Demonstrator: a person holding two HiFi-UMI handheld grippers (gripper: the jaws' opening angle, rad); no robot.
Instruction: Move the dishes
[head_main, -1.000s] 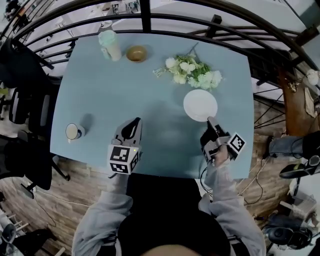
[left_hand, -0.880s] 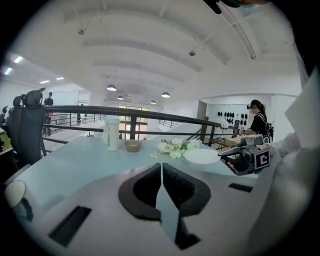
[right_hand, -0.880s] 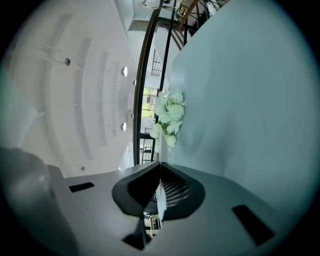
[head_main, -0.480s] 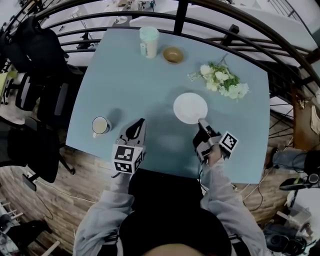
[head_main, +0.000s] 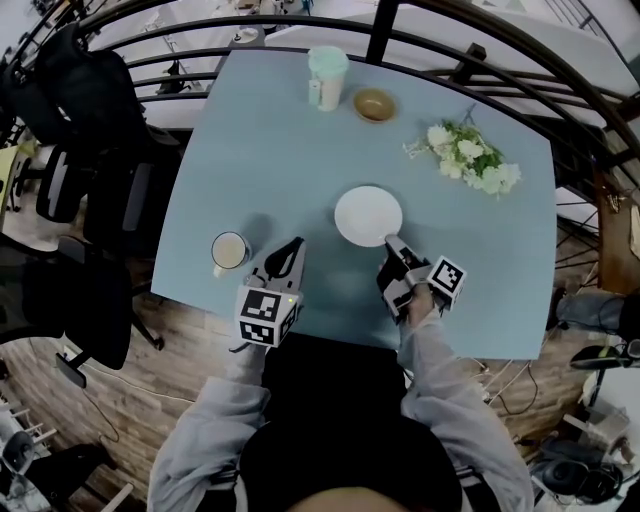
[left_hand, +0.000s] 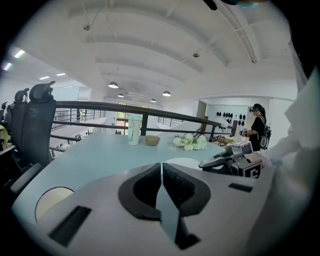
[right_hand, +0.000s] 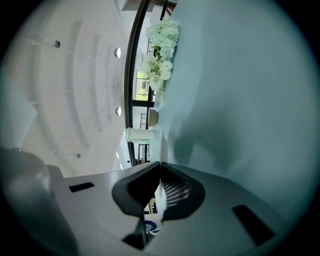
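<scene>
A white plate (head_main: 368, 215) sits mid-table, and my right gripper (head_main: 391, 243) is shut on its near rim. In the right gripper view the rim shows as a thin white strip (right_hand: 160, 150) between the closed jaws (right_hand: 160, 164). My left gripper (head_main: 291, 249) hovers shut and empty over the table's near edge, just right of a white mug (head_main: 229, 250). In the left gripper view its jaws (left_hand: 161, 168) meet, with the mug (left_hand: 52, 202) at the lower left and the plate (left_hand: 181, 162) and right gripper (left_hand: 231, 161) ahead to the right.
At the far side of the blue table (head_main: 250, 150) stand a lidded pale tumbler (head_main: 327, 77) and a small brown bowl (head_main: 375, 104). A bunch of white flowers (head_main: 470, 155) lies at the right. A black railing (head_main: 480, 40) curves behind; office chairs (head_main: 70, 190) stand left.
The right gripper has carried the plate leftwards, away from the flowers. The left gripper has shifted left, closer to the mug. The head view has swung too.
</scene>
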